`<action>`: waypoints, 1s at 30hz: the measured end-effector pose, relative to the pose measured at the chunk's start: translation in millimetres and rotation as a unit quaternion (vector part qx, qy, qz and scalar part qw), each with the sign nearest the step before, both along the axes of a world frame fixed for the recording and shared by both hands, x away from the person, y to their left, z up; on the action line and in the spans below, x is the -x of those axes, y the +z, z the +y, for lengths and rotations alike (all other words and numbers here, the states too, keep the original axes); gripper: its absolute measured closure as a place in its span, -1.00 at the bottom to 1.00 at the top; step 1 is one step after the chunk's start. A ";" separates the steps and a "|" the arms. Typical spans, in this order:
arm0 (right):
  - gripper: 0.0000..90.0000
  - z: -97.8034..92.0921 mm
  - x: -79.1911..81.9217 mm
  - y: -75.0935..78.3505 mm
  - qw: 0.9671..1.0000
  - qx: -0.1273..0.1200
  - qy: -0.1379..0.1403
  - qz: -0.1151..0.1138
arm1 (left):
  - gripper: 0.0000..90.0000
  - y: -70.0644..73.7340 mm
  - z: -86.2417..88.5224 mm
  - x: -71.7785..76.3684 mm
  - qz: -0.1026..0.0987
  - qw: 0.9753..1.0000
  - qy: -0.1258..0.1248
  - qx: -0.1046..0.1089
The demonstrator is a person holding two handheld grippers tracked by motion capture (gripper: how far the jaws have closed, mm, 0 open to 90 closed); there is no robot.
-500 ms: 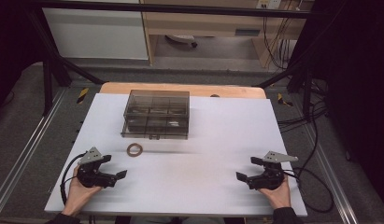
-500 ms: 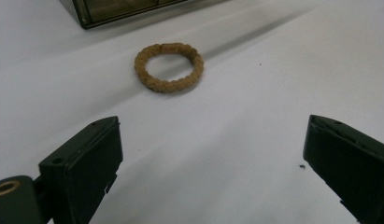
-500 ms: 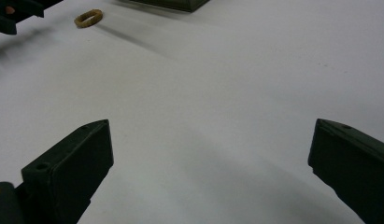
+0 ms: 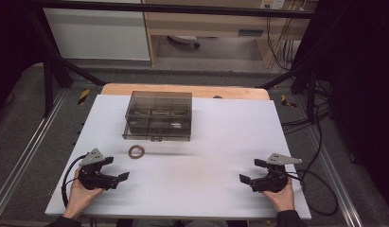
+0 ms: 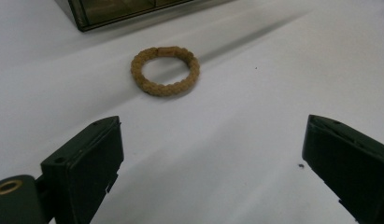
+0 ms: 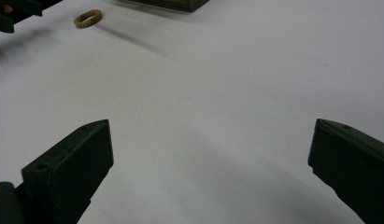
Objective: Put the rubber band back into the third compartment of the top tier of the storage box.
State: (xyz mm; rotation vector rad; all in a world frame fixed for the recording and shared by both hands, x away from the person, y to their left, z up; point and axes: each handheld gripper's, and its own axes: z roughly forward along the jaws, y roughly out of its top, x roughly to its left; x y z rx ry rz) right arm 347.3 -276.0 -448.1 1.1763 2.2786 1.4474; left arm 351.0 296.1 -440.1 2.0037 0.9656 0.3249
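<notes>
A tan braided ring [image 4: 137,151] lies flat on the white table, just in front of a smoky clear compartment box [image 4: 158,115] with its lid down. My left gripper [image 4: 115,170] rests near the table's front left, open, its jaws wide apart and empty. In the left gripper view the ring [image 5: 165,70] lies a short way beyond the jaws, with the box's corner [image 5: 115,10] behind it. My right gripper [image 4: 249,171] sits at the front right, open and empty. Far off at the upper left of the right gripper view lies the ring [image 6: 88,18].
The white table top [image 4: 230,137] lies over a wooden board [image 4: 182,91] that shows at the far edge. Cables [image 4: 320,184] trail off the right side. Metal frame rails run along both sides of the table.
</notes>
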 end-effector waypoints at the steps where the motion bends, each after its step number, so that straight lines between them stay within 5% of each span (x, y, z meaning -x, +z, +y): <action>1: -0.98 0.2 0.2 -0.1 1.000 0.000 0.000 0.001 | -0.89 0.3 -0.5 -0.1 0.001 1.000 0.000 0.001; 30: -0.98 0.3 -0.2 -0.3 1.000 0.007 -0.002 0.001 | -0.86 19.8 -7.5 -16.7 0.018 0.999 0.028 -0.018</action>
